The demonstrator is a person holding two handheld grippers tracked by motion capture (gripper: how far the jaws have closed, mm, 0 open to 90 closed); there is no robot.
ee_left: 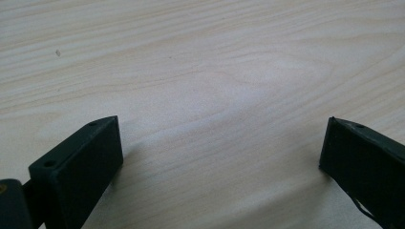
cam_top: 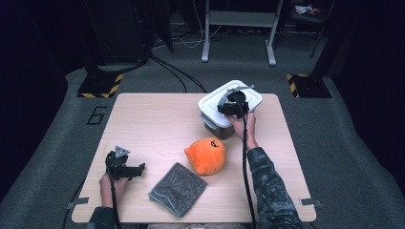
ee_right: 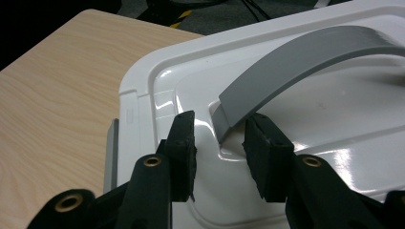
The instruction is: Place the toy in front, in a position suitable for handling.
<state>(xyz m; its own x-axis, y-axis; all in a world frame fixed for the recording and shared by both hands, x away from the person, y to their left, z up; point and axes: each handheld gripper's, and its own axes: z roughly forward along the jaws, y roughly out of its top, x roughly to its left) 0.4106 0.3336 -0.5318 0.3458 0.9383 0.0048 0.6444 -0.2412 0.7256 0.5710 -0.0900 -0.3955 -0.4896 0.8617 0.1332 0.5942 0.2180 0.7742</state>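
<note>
two grippers are at work over a pale wooden bench (cam_top: 157, 119). the right gripper (ee_right: 219, 143) sits on top of a white box (cam_top: 210, 107) at the far right of the bench, its jaws straddling the near end of the grey handle (ee_right: 296, 57) that arches over the box's white lid (ee_right: 334, 109). the jaws stand narrow, one on each side of the handle's foot; the right pad looks to be touching the handle, the left pad has a small gap, so the handle is between them but not clearly clamped, though the angle makes this hard to judge. in the high view the person's right hand (cam_top: 241, 121) rests over the lid.

the left gripper (ee_left: 219, 157) is released, jaws wide apart with bare wood between them, lying low at the near left of the bench, well apart from the box.

an orange plush (cam_top: 206, 155) sits near the bench's middle, just in front of the box. a folded grey cloth (cam_top: 177, 188) lies just beside the plush, nearer the person.
</note>
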